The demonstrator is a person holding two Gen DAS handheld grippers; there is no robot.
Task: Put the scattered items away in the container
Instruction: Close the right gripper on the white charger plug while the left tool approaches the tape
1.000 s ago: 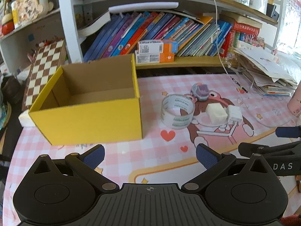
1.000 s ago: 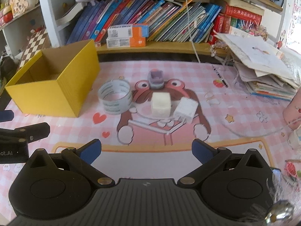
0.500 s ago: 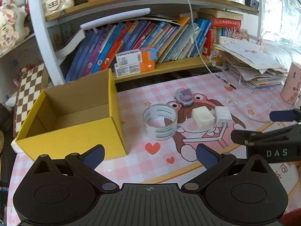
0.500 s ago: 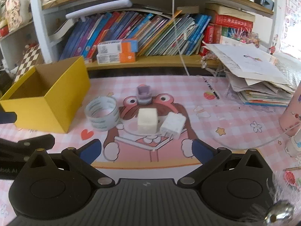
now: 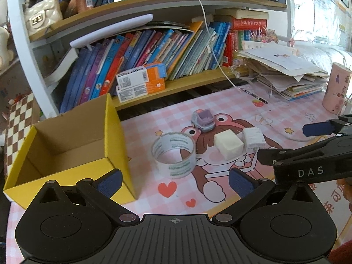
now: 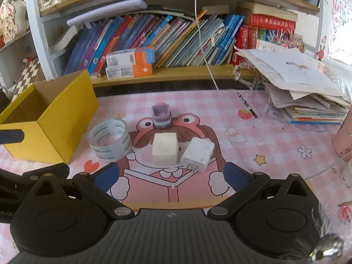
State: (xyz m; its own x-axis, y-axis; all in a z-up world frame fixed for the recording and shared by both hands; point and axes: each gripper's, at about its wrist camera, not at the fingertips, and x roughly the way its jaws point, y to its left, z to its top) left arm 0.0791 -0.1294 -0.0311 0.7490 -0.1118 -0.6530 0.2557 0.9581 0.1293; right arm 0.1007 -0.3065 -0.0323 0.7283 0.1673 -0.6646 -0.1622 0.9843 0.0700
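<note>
An open yellow cardboard box point(image 5: 66, 145) point(image 6: 50, 118) stands empty at the left of the pink mat. To its right lie a clear tape roll point(image 5: 173, 154) point(image 6: 109, 139), a small purple toy point(image 5: 203, 120) point(image 6: 161, 116), a white cube point(image 5: 228, 145) point(image 6: 165, 148) and a white charger plug point(image 5: 253, 137) point(image 6: 198, 154). My left gripper point(image 5: 175, 180) is open and empty, above the mat in front of the tape roll. My right gripper point(image 6: 170, 176) is open and empty, just short of the cube and plug.
A bookshelf point(image 6: 167, 39) full of books runs along the back. A pile of papers point(image 6: 303, 88) sits at the right, with a pen point(image 6: 247, 106) beside it. A pink cup point(image 5: 336, 90) stands at the far right. A checkered board point(image 5: 17, 118) is left of the box.
Both grippers have risen and tilted up, so more of the shelf shows. The left view shifted right, away from the box. Nothing on the mat moved.
</note>
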